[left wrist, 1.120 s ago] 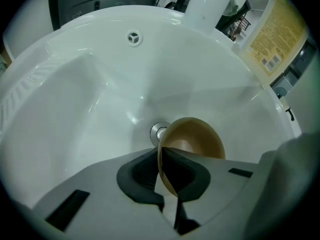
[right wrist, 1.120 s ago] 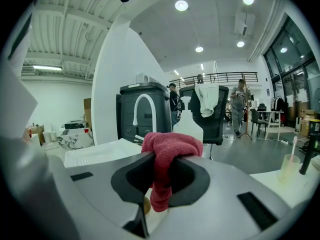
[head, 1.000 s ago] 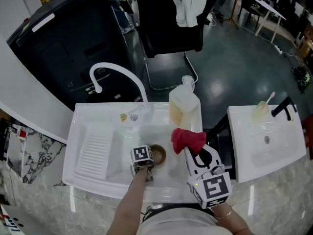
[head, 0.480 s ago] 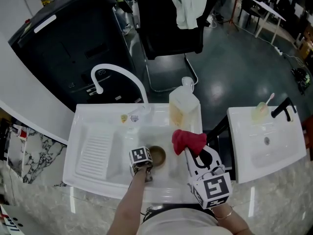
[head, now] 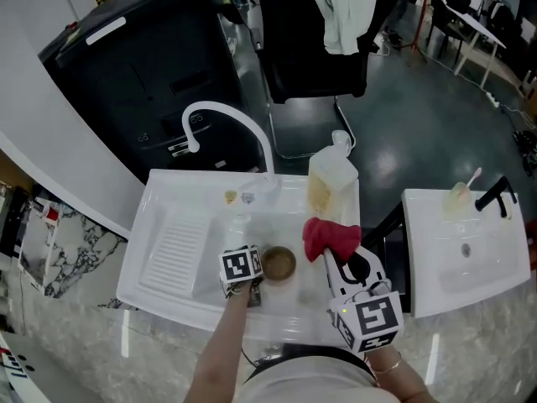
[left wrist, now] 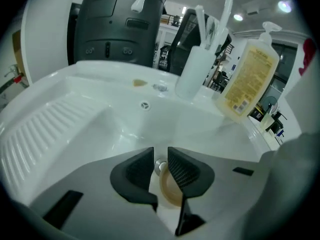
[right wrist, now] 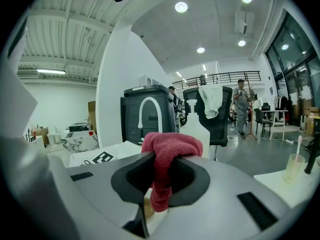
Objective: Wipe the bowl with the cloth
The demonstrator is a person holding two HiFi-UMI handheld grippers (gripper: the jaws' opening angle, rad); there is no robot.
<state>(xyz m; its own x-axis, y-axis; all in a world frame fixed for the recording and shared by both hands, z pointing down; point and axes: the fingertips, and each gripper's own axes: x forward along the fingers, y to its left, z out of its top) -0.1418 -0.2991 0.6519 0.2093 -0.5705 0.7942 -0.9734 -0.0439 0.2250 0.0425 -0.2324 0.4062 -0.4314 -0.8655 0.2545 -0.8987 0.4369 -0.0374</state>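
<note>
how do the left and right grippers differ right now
The left gripper has just been opening its jaws and grips nothing; the right gripper is clamped on the red cloth. The left gripper points down at the brown bowl in the sink; the right gripper points nearly level. Both have gray bodies and dark pads.

Nubbly red cloth, glossy white sink, smooth tan bowl
</note>
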